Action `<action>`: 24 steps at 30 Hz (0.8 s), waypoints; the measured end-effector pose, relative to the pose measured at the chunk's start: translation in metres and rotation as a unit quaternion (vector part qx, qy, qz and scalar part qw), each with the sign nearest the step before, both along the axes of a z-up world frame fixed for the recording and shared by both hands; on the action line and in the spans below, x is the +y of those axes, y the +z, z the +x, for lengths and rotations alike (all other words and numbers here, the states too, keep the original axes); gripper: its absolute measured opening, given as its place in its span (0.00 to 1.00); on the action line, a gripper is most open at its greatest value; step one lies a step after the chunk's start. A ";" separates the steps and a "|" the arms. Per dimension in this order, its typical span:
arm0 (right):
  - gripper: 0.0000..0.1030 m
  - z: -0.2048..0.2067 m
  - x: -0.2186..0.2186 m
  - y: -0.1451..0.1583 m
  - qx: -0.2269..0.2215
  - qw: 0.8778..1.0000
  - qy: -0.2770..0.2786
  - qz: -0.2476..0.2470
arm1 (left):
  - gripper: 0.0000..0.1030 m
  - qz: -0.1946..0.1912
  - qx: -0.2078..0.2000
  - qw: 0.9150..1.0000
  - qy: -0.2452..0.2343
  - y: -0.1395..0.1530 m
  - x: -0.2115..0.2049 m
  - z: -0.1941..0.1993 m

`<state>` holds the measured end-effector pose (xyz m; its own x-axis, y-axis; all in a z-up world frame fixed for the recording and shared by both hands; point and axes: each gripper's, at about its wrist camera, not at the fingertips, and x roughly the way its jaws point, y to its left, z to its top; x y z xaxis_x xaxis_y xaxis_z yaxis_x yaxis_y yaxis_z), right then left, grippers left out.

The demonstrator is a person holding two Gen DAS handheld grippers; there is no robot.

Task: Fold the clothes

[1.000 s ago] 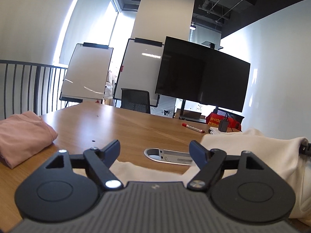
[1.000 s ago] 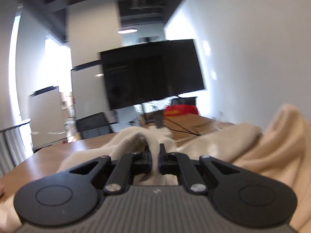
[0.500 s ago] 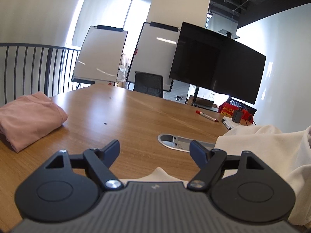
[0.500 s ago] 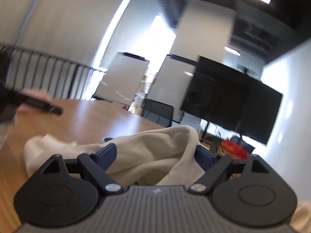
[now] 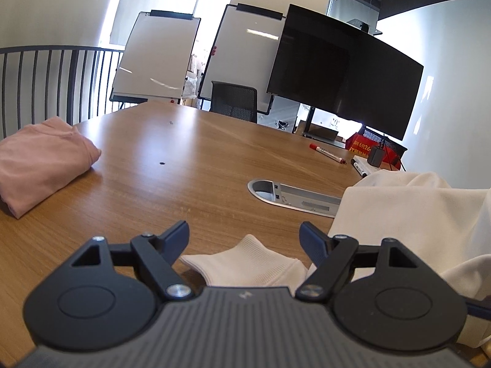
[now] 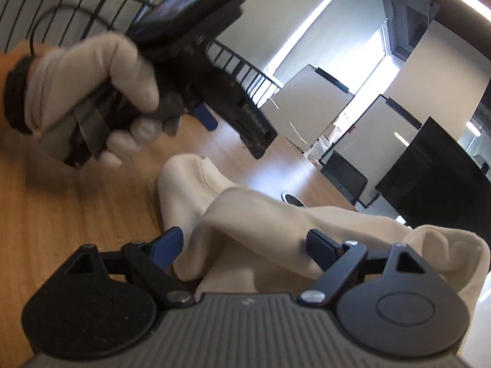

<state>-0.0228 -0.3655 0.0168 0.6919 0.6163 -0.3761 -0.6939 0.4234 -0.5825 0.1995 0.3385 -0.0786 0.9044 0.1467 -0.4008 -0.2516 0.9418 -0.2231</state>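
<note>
left gripper [image 5: 244, 239] spread wide, a ribbed cuff [image 5: 245, 260] of the cream sweatshirt [image 5: 408, 214] between its fingers, unpinched. right gripper [image 6: 242, 247] closing over a cream fold, not pressing yet. pinch squarely, then fold. beyond the sweatshirt, a pink garment [image 5: 40, 159] rests folded on the surface [image 5: 199, 165].

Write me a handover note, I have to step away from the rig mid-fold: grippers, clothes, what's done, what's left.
Left gripper: open, holding nothing, a ribbed cuff of the cream sweatshirt on the table between its fingers.
Right gripper: jaws closing, fingers not pressing; a fold of cream cloth lies between them.
Clothes: pink garment already folded at the left of the wooden table. Cream sweatshirt crumpled, partly over the cable port.
Done: the pink one. Left: spread out and fold the cream one.
</note>
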 end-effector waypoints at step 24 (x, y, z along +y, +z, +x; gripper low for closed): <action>0.19 0.116 -0.198 0.014 0.213 0.577 -0.553 0.562 | 0.75 -0.023 -0.048 0.999 -0.011 0.010 -0.004 -0.012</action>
<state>0.0931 -0.5631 0.0306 0.8887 -0.0933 -0.4489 0.3832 0.6888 0.6154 0.1876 0.3345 -0.0686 0.9420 0.1093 -0.3172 -0.2054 0.9355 -0.2876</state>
